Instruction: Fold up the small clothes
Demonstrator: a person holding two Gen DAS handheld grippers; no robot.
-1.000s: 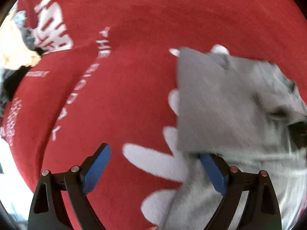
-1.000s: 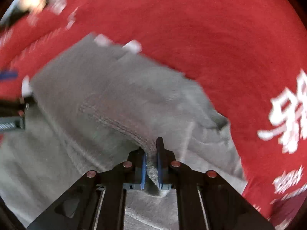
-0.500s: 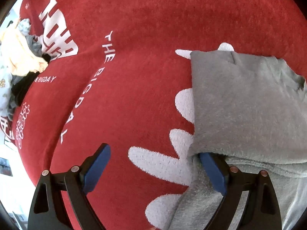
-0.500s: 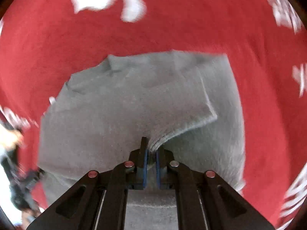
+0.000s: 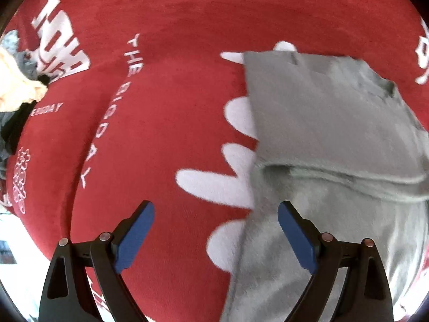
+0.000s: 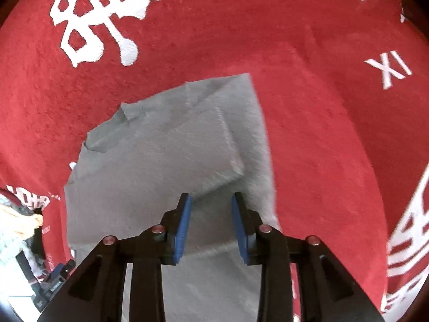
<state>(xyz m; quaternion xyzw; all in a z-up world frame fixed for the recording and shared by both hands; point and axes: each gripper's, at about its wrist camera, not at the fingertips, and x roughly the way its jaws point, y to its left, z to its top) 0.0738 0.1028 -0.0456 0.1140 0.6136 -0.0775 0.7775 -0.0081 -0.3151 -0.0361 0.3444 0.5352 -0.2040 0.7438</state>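
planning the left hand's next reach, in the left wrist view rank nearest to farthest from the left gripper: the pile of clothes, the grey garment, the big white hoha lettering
1. grey garment: right side, reaching the left gripper.
2. pile of clothes: far left edge.
3. white HOHA lettering: upper left; too close to call against the pile.

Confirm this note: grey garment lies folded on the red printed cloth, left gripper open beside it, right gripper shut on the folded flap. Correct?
Not quite. In the right wrist view the right gripper is open, its blue fingers apart over the grey garment, gripping nothing. The rest holds: the left gripper is open, on the red printed cloth.
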